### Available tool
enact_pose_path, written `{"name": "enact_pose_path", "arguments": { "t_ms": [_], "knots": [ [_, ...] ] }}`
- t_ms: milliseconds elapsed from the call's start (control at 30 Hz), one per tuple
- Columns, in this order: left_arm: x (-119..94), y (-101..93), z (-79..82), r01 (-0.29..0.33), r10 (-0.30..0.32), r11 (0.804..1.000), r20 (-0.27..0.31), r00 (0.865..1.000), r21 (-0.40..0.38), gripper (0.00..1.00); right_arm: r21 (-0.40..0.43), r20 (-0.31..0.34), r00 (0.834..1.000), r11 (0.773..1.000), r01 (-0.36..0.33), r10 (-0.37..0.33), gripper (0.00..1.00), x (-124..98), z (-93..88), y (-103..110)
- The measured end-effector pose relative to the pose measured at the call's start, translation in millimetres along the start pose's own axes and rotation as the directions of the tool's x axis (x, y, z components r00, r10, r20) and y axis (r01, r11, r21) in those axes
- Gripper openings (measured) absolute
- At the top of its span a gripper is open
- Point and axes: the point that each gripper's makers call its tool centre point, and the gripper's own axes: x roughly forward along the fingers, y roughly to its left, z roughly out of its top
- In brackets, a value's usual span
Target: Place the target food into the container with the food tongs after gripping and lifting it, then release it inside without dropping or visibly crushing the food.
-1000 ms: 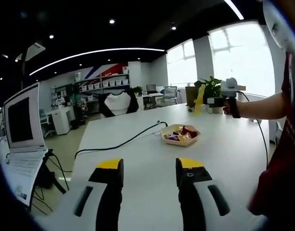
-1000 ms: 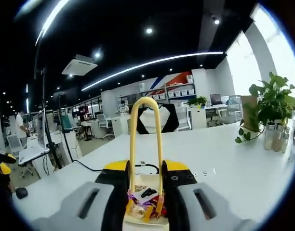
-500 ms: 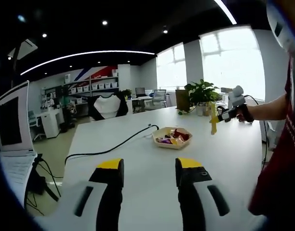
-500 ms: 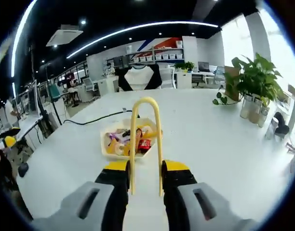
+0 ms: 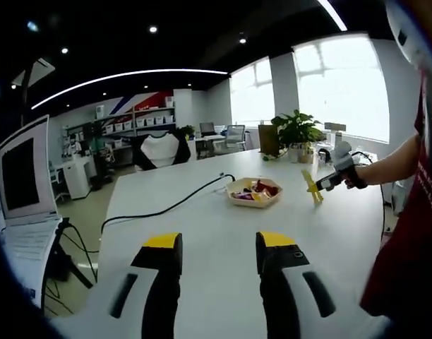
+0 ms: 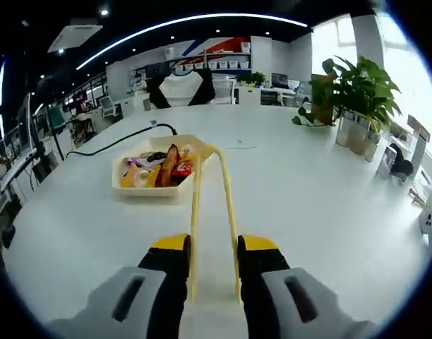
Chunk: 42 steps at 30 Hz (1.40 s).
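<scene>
A cream tray (image 5: pixel 254 192) of wrapped snacks and sweets stands mid-table; in the right gripper view the same tray (image 6: pixel 130 185) lies ahead and to the left. My right gripper (image 6: pixel 214 244) is shut on yellow food tongs (image 6: pixel 227 198), whose far bend reaches the tray's right rim. No food is in the tongs. From the left gripper view, a hand holds the right gripper (image 5: pixel 322 184) to the right of the tray, tongs (image 5: pixel 312 187) slanting down toward the table. My left gripper (image 5: pixel 218 244) hovers open over the near table, holding nothing.
A black cable (image 5: pixel 175 205) runs from the tray toward the table's left edge. An open laptop (image 5: pixel 24 176) stands off the table at left. Potted plants (image 6: pixel 356 92) and small items sit at the far right. A person's red sleeve (image 5: pixel 406 233) fills the right side.
The right gripper has tipped down and moved lower with the tongs, whose bend now sits at the tray's right rim instead of over its middle. The left gripper stays open.
</scene>
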Motion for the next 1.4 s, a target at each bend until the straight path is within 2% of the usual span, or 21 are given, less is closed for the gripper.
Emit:
{"name": "enact_pose_path", "arguments": {
  "t_ms": [67, 100, 133, 167, 200, 233, 300, 333, 400, 433, 500, 567, 633, 700, 833, 867, 933, 1000, 1100, 1233, 1400],
  "knots": [
    [-3, 1.5, 0.2, -0.013, 0.013, 1.0, 0.0, 1.0, -0.004, 0.44, -0.031, -0.019, 1.0, 0.999, 0.019, -0.02, 0.25, 13, -11.4, -2],
    [-4, 2.3, -0.4, -0.022, 0.022, 1.0, -0.003, 1.0, -0.004, 0.44, -0.044, -0.087, 0.995, 0.998, 0.047, -0.051, 0.25, 20, -31.3, -7],
    [-5, 2.3, -0.6, -0.027, 0.027, 1.0, -0.006, 1.0, -0.003, 0.44, -0.042, -0.082, 0.995, 0.998, 0.053, -0.057, 0.28, 24, -39.3, -8],
    [-5, 2.1, -0.8, -0.031, 0.031, 1.0, -0.007, 0.999, -0.003, 0.44, -0.083, 0.027, 0.998, 0.995, 0.053, -0.051, 0.29, 25, -26.0, -10],
    [-6, 1.7, -1.0, -0.034, 0.034, 0.999, -0.008, 0.999, -0.004, 0.44, -0.077, 0.021, 0.998, 0.995, 0.055, -0.054, 0.3, 26, -32.0, -9],
    [-6, 1.5, -1.6, -0.035, 0.035, 0.999, -0.009, 0.999, -0.004, 0.44, -0.093, 0.087, 0.996, 0.995, 0.044, -0.036, 0.31, 25, -25.6, -4],
    [-5, -0.4, -5.9, -0.037, 0.037, 0.999, -0.024, 0.999, -0.005, 0.44, -0.067, 0.126, 0.991, 0.996, 0.055, -0.046, 0.32, 22, -28.1, -7],
    [-4, -1.1, -6.8, -0.036, 0.036, 0.999, -0.028, 0.999, -0.004, 0.44, -0.052, 0.132, 0.99, 0.997, 0.053, -0.046, 0.33, 24, -28.8, -9],
    [-3, -2.6, -6.8, -0.035, 0.035, 0.999, -0.032, 0.999, -0.002, 0.44, 0.055, 0.106, 0.993, 0.998, 0.041, -0.047, 0.35, 25, -32.3, -11],
    [-2, -3.2, -5.9, -0.035, 0.035, 0.999, -0.032, 0.999, 0.0, 0.44, 0.05, 0.103, 0.994, 0.998, 0.038, -0.043, 0.35, 25, -30.3, -14],
    [1, -4.0, -3.3, -0.032, 0.032, 0.999, -0.029, 0.999, 0.004, 0.44, -0.014, 0.087, 0.996, 1.0, 0.016, -0.015, 0.35, 25, -29.5, -14],
    [5, -4.1, -2.0, -0.029, 0.029, 1.0, -0.029, 0.999, 0.009, 0.45, -0.05, 0.102, 0.995, 0.999, 0.009, -0.004, 0.37, 18, -23.4, -15],
    [9, -3.9, -0.4, -0.03, 0.03, 1.0, -0.028, 0.999, 0.01, 0.45, -0.063, 0.169, 0.986, 0.998, 0.012, -0.001, 0.43, 6, -3.8, -19],
    [12, -5.5, 4.0, -0.025, 0.025, 1.0, -0.015, 1.0, 0.005, 0.45, -0.028, 0.211, 0.977, 0.999, -0.037, 0.042, 0.47, -7, 10.5, -18],
    [20, -6.4, 8.2, -0.023, 0.023, 1.0, -0.005, 1.0, 0.014, 0.45, -0.037, 0.282, 0.953, 0.994, -0.107, 0.113, 0.45, -44, 34.6, -20],
    [21, -5.8, 9.5, -0.025, 0.025, 1.0, -0.001, 1.0, 0.012, 0.45, -0.038, 0.285, 0.949, 0.991, -0.131, 0.137, 0.44, -55, 37.5, -21],
    [23, -5.3, 12.5, -0.029, 0.029, 1.0, 0.008, 1.0, 0.007, 0.45, -0.04, 0.278, 0.951, 0.991, -0.125, 0.131, 0.41, -73, 39.8, -28],
    [24, -4.5, 15.1, -0.036, 0.036, 0.999, 0.015, 0.999, 0.005, 0.45, -0.031, 0.304, 0.943, 0.991, -0.132, 0.135, 0.41, -88, 44.8, -31],
    [25, -1.2, 19.9, -0.054, 0.054, 0.999, 0.028, 0.998, 0.001, 0.45, -0.027, 0.352, 0.931, 0.995, -0.096, 0.099, 0.48, -112, 54.6, -42],
    [25, 4.9, 29.5, -0.079, 0.08, 0.996, 0.058, 0.995, -0.029, 0.45, -0.047, 0.372, 0.923, 0.995, -0.086, 0.097, 0.49, -132, 55.8, -42],
    [24, 12.1, 37.0, -0.112, 0.116, 0.993, 0.076, 0.99, -0.046, 0.45, -0.033, 0.461, 0.88, 0.994, -0.109, 0.111, 0.51, -157, 70.7, -40]
  ]
}}
